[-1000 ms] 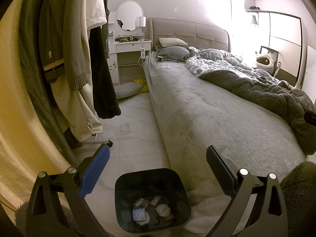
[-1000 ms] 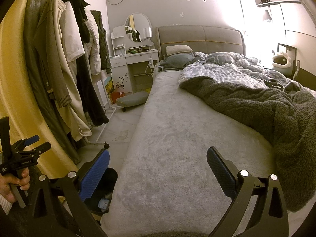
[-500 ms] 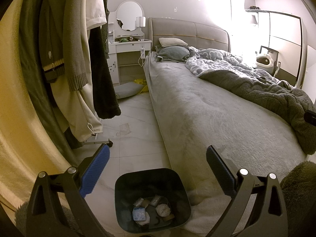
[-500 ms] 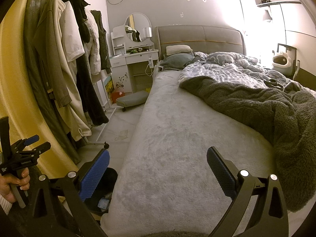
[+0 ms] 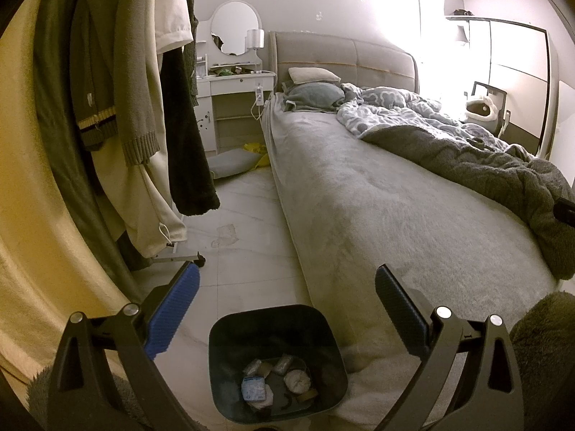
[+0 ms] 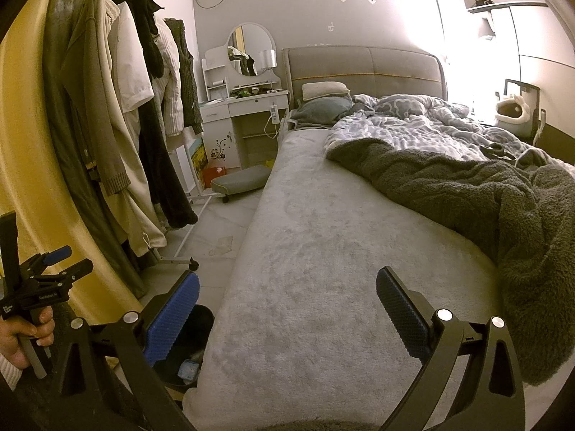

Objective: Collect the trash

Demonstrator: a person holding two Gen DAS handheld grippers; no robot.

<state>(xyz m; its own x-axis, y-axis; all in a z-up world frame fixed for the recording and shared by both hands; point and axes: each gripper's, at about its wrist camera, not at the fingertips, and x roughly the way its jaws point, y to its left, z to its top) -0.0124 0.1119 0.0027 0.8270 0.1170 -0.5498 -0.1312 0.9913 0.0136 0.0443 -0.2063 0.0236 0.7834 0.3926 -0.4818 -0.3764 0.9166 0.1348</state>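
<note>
Left wrist view: the left gripper (image 5: 285, 309) hangs wide and empty above a dark trash bin (image 5: 276, 359) holding 4 or so wrappers, beside the bed (image 5: 377, 215). The right gripper (image 6: 287, 309), also wide and empty, faces the bed. Best scan the floor (image 5: 248, 251) for remaining litter first.

**Two views down the length of the bed**

Our left wrist view sits low at the bed's (image 5: 377, 208) foot-end corner, looking steeply down into the bin (image 5: 276, 359) on the floor and along the aisle. Our right wrist view rides higher, over the mattress (image 6: 323, 251). We share the headboard (image 5: 345, 54), dresser (image 6: 248, 107) and hanging clothes (image 6: 118, 125).
</note>
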